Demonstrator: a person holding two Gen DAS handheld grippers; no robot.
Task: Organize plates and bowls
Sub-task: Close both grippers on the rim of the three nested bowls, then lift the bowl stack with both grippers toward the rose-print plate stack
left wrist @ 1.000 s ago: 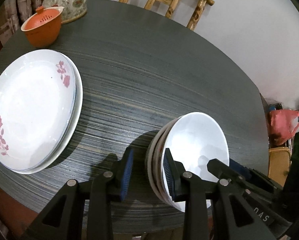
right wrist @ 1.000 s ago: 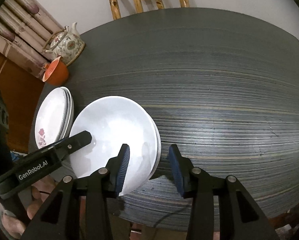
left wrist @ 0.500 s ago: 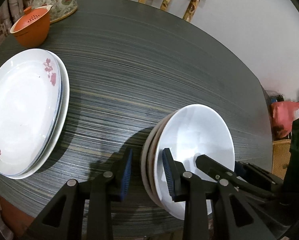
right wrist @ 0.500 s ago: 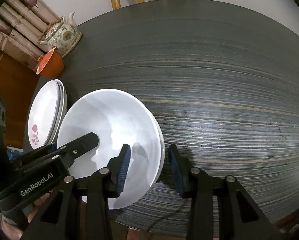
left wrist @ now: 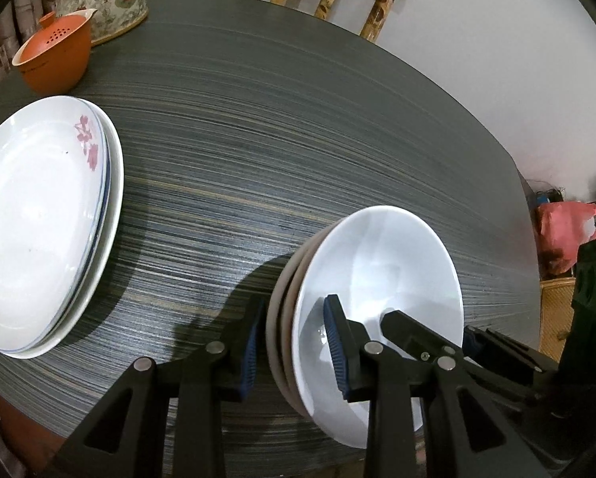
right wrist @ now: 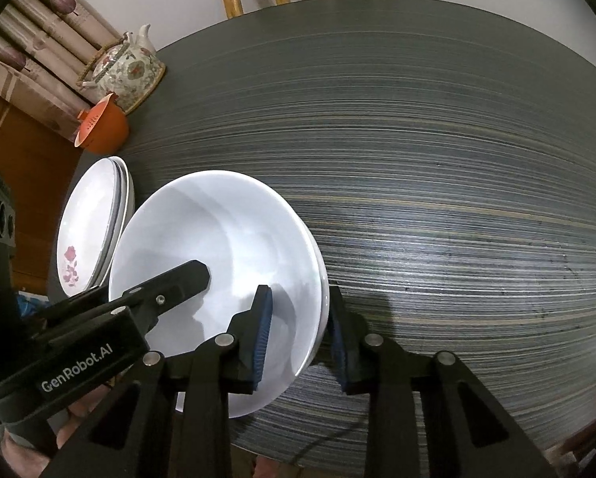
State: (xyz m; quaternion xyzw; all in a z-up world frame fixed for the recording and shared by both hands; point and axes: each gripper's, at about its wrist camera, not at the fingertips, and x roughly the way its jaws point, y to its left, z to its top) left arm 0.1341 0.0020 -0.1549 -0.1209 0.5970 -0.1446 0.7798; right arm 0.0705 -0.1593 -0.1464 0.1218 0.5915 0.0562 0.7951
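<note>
I am working over the table [right wrist: 437, 139], dark and streaked, with its near edge just under both grippers. That edge is my first concern: the bowl stack [left wrist: 377, 279] sits close to it, and any sideways tug could drag the stack off.

The plates [left wrist: 39, 219] lie stacked at the left of the table, well apart from the bowls, and look settled. A teapot [right wrist: 126, 71] and an orange cup [left wrist: 55, 55] stand at the far left, clear of the work.

The bowl stack is white, with at least three rims showing at its left side. My left gripper [left wrist: 294, 346] straddles that left rim, one pad outside and one inside the top bowl; I cannot tell whether the pads press on it. My right gripper [right wrist: 299, 338] straddles the right rim, and its jaws are closing with the rim between them; the outer pad looks just clear of the wall.

Risks, as I judge them:
- Glazed rims are slick; a thin pinch may slip once the load comes on.
- If one gripper catches only the top bowl and the other the whole stack, a lift would tilt and separate the bowls.
- Uneven lifting between my two hands could tip the stack toward the table edge.
- The two grippers stand near each other inside the bowl and may collide.
</note>
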